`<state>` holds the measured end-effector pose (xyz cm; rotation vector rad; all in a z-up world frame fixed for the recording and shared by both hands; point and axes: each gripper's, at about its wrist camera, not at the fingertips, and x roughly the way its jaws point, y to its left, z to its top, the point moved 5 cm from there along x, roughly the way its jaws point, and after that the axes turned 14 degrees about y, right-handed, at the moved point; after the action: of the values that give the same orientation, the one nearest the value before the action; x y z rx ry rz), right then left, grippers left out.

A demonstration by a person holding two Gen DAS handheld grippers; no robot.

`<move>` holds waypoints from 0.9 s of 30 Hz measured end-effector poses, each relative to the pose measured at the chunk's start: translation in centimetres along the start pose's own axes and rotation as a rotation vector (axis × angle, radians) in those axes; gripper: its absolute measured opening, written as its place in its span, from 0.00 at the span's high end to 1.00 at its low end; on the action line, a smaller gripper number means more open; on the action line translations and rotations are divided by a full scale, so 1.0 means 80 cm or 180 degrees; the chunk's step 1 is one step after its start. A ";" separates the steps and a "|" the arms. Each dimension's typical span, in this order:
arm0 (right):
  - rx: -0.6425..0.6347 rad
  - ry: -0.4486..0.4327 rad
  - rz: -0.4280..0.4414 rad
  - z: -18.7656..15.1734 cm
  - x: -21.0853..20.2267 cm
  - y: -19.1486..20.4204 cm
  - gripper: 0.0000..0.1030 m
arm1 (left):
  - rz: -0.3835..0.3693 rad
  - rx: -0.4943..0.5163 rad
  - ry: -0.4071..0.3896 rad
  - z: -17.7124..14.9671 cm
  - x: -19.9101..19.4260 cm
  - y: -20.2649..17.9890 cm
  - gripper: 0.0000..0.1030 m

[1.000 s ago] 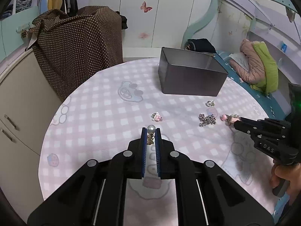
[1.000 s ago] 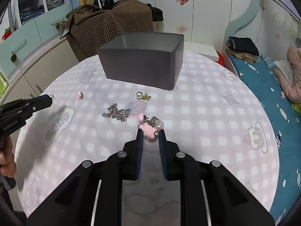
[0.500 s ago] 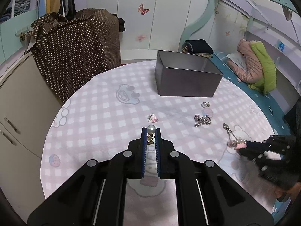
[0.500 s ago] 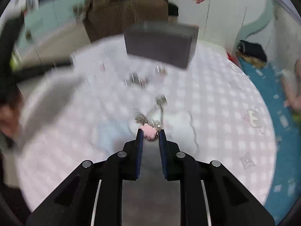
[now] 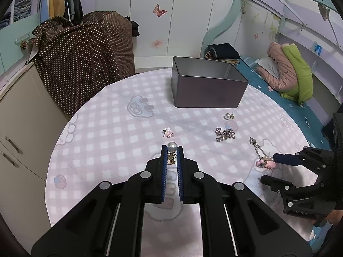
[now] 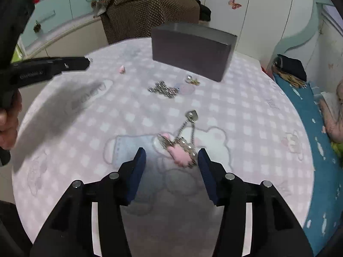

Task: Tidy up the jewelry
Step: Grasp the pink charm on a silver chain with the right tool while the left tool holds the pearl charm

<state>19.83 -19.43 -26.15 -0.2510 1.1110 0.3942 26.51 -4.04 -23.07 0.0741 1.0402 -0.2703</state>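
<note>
jaws of left gripper (image 5: 172,152) clamp a pearl earring (image 5: 171,147). right gripper (image 6: 171,167) gapes wide around pink charm (image 6: 181,154), unheld on table (image 6: 246,115); light, limp chain, best taken at charm. tin (image 6: 193,53) beyond.

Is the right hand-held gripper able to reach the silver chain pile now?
Probably yes: the right hand-held gripper is open, and only the pink charm lies between it and the silver chain pile.

Hardly any lettering is legible. The left gripper (image 6: 88,62) bears pale print along its side, too blurred to read; the right gripper (image 5: 271,168) shows faint unreadable letters on its body
</note>
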 end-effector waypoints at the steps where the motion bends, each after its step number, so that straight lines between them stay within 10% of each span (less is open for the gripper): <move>1: -0.0033 -0.0022 -0.0012 0.000 -0.002 0.003 0.65 | 0.0005 0.0002 0.0004 -0.001 0.000 0.001 0.91; 12: -0.0084 -0.0076 0.0049 0.006 -0.006 0.010 0.64 | -0.0008 -0.0040 -0.0012 -0.002 -0.006 0.005 0.91; 16: -0.0086 -0.0072 0.0141 0.004 -0.002 0.012 0.93 | -0.0004 -0.0030 -0.0002 -0.004 -0.005 0.006 0.91; 27: 0.0041 -0.0191 0.0332 0.004 -0.014 0.013 0.93 | -0.0013 -0.0045 -0.0012 -0.005 -0.007 0.007 0.91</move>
<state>19.20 -18.60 -24.99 -0.1694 1.0700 0.4843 26.03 -3.35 -22.86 0.0587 1.0386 -0.2668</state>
